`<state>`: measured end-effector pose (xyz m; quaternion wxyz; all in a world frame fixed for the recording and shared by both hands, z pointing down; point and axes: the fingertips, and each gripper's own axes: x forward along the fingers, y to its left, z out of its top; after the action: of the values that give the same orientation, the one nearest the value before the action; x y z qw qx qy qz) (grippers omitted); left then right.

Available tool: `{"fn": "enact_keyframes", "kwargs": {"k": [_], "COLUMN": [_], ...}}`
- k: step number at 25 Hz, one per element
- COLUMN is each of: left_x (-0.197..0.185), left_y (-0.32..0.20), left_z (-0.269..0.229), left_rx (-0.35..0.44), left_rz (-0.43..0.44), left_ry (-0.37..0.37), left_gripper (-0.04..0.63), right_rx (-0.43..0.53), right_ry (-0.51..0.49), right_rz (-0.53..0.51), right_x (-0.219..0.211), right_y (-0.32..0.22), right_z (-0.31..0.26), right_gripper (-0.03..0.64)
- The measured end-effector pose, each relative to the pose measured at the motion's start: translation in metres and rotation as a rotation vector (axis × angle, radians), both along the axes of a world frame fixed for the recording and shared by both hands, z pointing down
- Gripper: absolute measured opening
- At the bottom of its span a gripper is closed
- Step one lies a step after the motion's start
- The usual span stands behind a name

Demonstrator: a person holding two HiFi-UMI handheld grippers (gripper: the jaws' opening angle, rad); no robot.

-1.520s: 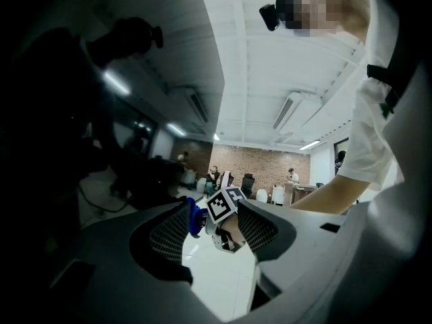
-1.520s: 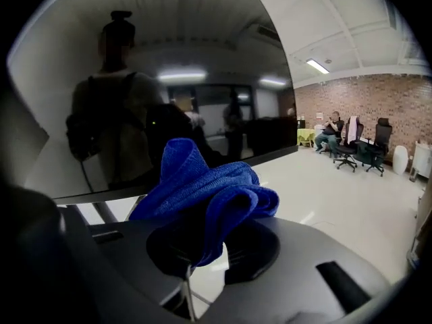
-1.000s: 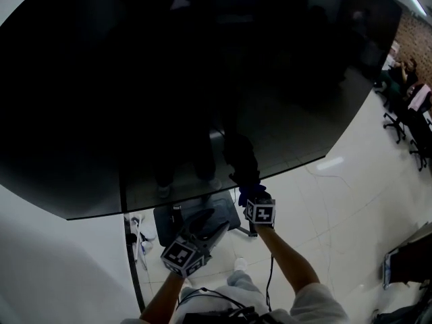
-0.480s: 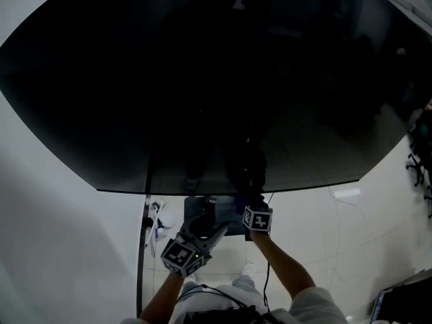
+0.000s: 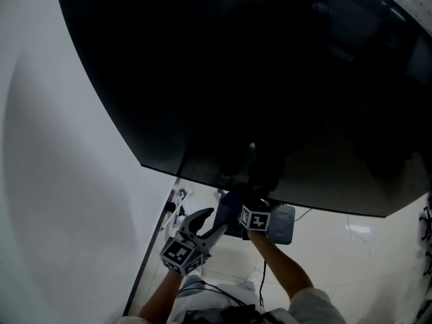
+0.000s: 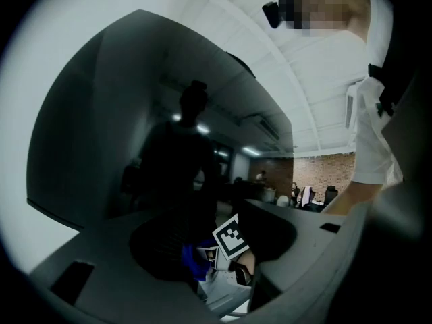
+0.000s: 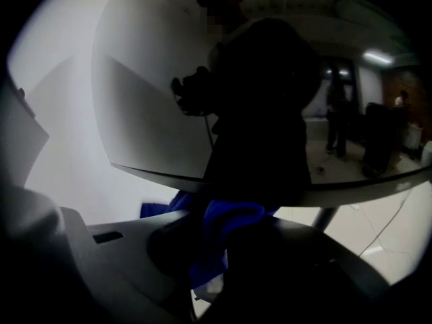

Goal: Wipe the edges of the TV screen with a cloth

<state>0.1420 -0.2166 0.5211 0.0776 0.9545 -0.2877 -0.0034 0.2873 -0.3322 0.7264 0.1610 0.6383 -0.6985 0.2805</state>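
Carrying surface: the floor [image 5: 358, 268], glossy white tile with joint lines visible, and one bright light reflection toward its right side.

Item 1: TV stand base [image 5: 283, 225], a grey-blue rounded plate, lying flat on the tile near the floor's far edge. In the right gripper view a dark stand leg [image 7: 329, 217] rises from the same tile.

Item 2: thin dark cable [image 5: 305, 213], leading off the base's right side onto the floor.

Item 3: small white and dark clutter [image 5: 174, 204] at the floor's left edge, against the wall; contents cannot be identified.
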Motion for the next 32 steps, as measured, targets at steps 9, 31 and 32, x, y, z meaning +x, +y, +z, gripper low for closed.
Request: {"fn": "enact_keyframes", "kwargs": {"k": [9, 31, 32], "left_x": [-0.147, -0.321, -0.324], "left_y": [-0.049, -0.063, -0.062], "left_z": [0.024, 0.047, 0.046], "left_rx": [-0.019, -0.019, -0.018], "left_rz": [-0.218, -0.508, -0.517], "left_ry": [0.006, 0.033, 0.035], "left_gripper": [0.213, 0.213, 0.213], "right_rx": [0.011, 0.054, 0.06], "right_ry": [-0.035, -0.046, -0.044], "right_rz": [-0.157, -0.464, -0.475], "right_x": [-0.17, -0.439, -0.447], "right_y": [-0.082, -0.156, -0.158], "right_z": [0.022, 0.02, 0.017], "right_gripper": [0.066, 0.066, 0.066]}}
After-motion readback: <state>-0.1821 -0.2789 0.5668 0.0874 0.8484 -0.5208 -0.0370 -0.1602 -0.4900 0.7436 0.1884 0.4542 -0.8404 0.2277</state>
